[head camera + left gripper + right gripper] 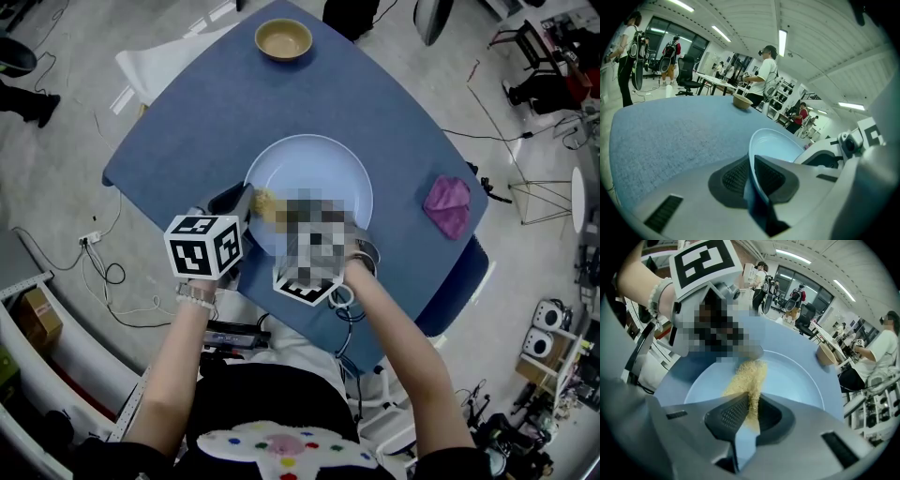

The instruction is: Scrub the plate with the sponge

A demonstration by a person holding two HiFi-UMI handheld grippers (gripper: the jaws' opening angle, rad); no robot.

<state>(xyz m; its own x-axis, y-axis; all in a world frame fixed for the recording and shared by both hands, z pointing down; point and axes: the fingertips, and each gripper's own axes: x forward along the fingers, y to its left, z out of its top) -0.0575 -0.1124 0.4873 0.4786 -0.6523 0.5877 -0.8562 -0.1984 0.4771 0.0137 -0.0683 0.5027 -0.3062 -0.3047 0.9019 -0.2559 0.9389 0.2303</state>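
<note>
A pale blue plate (314,169) lies in the middle of the blue table (187,122). My left gripper (246,202) is shut on the plate's near left rim; in the left gripper view the rim (751,159) runs between its dark pads (736,177). My right gripper (279,214) is shut on a yellow sponge (265,201), which rests on the left part of the plate. In the right gripper view the sponge (749,380) stretches from between the pads out over the plate (797,380). A mosaic patch hides much of the right gripper in the head view.
A tan bowl (284,39) stands at the table's far edge. A purple cloth (448,204) lies near the right edge. Cables and equipment sit on the floor around the table. Several people stand far behind in the room.
</note>
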